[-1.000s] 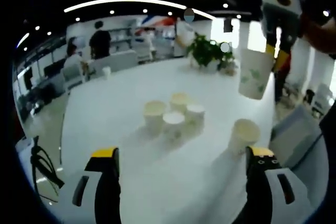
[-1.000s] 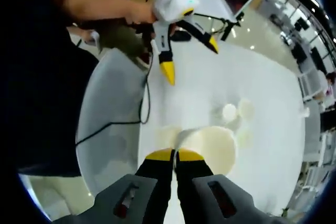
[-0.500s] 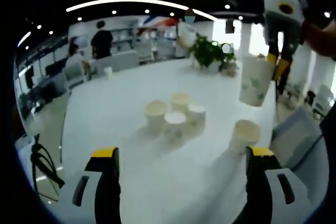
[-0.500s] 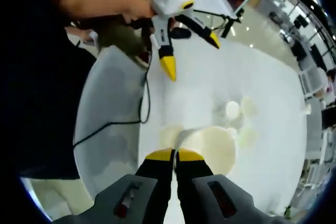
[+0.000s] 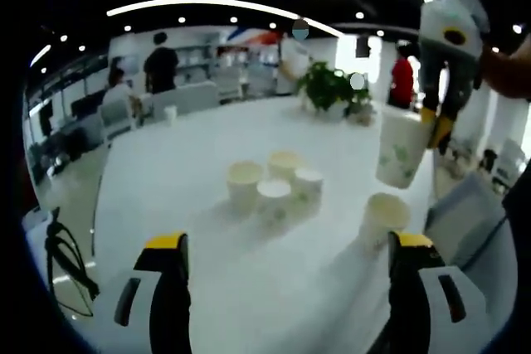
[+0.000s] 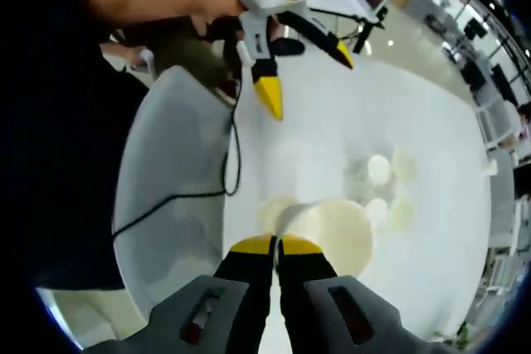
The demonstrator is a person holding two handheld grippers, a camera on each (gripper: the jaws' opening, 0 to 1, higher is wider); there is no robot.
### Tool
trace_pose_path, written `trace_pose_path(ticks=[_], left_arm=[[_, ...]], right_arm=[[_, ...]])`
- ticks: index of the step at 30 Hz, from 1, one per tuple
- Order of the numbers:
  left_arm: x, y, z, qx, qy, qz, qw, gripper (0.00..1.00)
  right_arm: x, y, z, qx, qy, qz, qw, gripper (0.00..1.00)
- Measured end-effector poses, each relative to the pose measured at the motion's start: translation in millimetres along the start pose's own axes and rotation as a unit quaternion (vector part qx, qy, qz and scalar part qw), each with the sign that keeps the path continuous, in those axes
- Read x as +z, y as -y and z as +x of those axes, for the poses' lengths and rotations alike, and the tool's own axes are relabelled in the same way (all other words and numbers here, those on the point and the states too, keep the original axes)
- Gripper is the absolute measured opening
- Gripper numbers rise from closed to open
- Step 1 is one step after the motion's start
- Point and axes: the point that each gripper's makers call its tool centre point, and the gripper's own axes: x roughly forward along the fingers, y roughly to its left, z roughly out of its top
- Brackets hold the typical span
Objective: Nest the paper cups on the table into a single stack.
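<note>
Jaws of the left gripper (image 5: pixel 286 246) are held wide apart, empty, above the counter (image 5: pixel 166 180); a four-cup cluster (image 5: pixel 274 184) sits at twelve o'clock, a lone cup (image 5: pixel 383 217) at two o'clock. Above it, a lifted cup (image 5: pixel 401 147) is carried for nesting. In the right gripper view, the right gripper (image 6: pixel 277 244) is clamped on that cup's rim, so its mouth faces upward.

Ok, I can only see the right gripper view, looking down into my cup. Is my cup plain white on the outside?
Observer: No. The left gripper view shows a greenish print on the side of the held cup, which the right tool pinches by the rim.
Operator: Is it inside another cup yet?
Observer: Not yet. It hangs in the air above the lone cup, apart from it.
Operator: Anything else green?
Observer: A potted plant stands at the far end of the table.
</note>
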Motion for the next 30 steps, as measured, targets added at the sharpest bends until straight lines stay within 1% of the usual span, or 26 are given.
trace_pose_path(ticks=[3,10,15,18,21,26,30], left_arm=[[1.0,-0.9,-1,-0.004,0.004,-0.009,0.9999,0.98],[0.5,-3.2,-1,0.001,0.004,-0.009,1.0,0.98],[1.0,-3.1,-1,0.0,0.004,-0.012,0.9999,0.98],[2.9,-2.0,-1,-0.005,0.011,-0.015,0.9998,0.98],[0.9,-3.0,-1,-0.002,0.005,-0.016,0.9999,0.98],[2.5,-5.8,-2,0.004,0.009,-0.026,0.9996,0.98],[1.5,-7.8,-1,0.006,0.009,-0.031,0.9995,0.98]], right_arm=[[-0.7,-1,3,0.002,0.0,0.002,1.0,0.0],[-1.4,-1,9,0.003,0.002,0.005,1.0,0.0],[-4.9,-3,19,0.007,-0.001,0.007,1.0,0.0],[-5.6,-3,25,0.011,0.004,0.01,0.9999,0.0],[-6.5,-2,28,0.014,0.006,0.014,0.9998,0.0],[-7.1,1,32,0.007,0.005,0.02,0.9998,0.0],[-7.8,-1,37,0.009,0.003,0.022,0.9997,0.0]])
